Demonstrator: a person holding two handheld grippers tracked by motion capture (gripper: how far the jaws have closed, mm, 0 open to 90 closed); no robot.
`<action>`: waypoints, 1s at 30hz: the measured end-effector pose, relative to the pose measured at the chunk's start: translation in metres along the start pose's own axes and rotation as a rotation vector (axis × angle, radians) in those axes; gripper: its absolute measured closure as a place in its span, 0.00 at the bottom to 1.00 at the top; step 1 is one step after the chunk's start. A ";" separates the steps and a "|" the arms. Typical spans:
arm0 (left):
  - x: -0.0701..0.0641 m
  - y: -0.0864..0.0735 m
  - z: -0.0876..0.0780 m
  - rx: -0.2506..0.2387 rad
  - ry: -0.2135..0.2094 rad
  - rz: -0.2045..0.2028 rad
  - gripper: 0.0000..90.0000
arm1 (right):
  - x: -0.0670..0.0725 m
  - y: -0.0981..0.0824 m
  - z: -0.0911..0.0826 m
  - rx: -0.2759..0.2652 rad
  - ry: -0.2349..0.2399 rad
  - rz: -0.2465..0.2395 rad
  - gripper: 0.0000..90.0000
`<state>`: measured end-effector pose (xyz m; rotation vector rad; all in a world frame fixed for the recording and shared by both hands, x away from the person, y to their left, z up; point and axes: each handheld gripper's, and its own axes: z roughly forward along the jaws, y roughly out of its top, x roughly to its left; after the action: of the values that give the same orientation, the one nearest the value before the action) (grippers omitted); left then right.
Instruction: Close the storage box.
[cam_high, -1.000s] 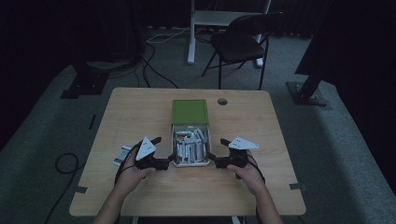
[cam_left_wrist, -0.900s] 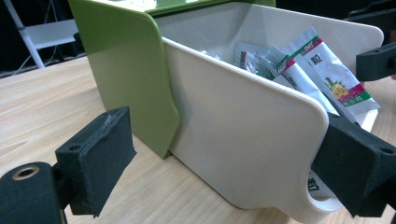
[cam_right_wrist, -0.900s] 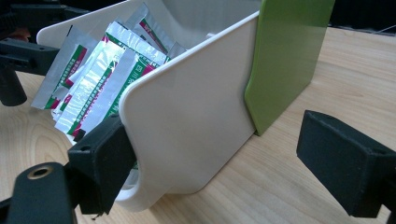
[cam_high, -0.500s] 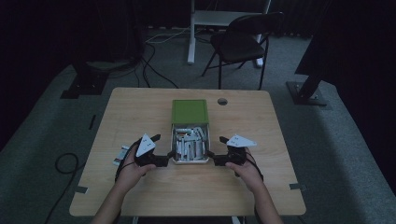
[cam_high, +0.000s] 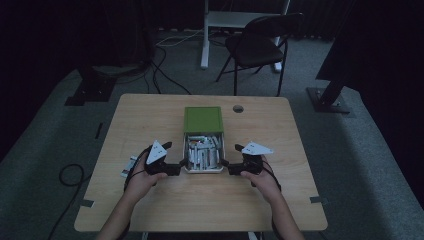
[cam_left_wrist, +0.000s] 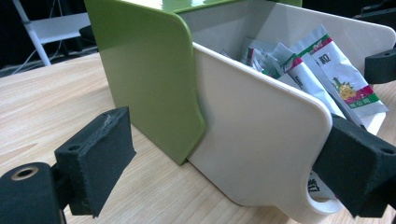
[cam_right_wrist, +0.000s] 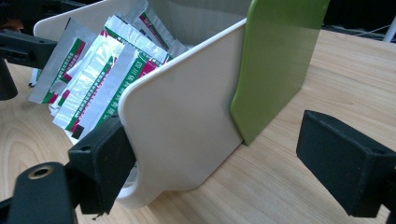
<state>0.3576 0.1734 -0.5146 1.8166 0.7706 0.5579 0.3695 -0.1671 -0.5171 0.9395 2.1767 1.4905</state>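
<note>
Little has changed over the last second: both hands sit where they were, flanking the white drawer that stands pulled out of its green sleeve at the middle of the bench. The left gripper waits at the drawer's 9 o'clock side, jaws wide, one pad by the front corner, nothing clamped. The right gripper mirrors it at 3 o'clock, jaws also spread around the opposite wall. The sachets lie heaped inside the drawer. This stillness suggests the hands are lining up before acting on it.
</note>
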 end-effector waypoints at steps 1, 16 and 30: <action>0.000 0.000 0.001 -0.002 0.000 -0.004 0.11 | -0.001 0.000 0.000 0.001 -0.001 0.000 0.14; 0.005 0.003 0.006 0.006 0.014 -0.001 0.11 | -0.003 0.003 0.006 0.001 -0.026 0.008 0.15; 0.010 0.005 0.012 0.003 0.022 -0.022 0.11 | -0.008 0.005 0.011 -0.004 -0.046 0.037 0.15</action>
<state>0.3742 0.1721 -0.5145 1.8054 0.8052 0.5638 0.3833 -0.1641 -0.5176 1.0079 2.1340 1.4750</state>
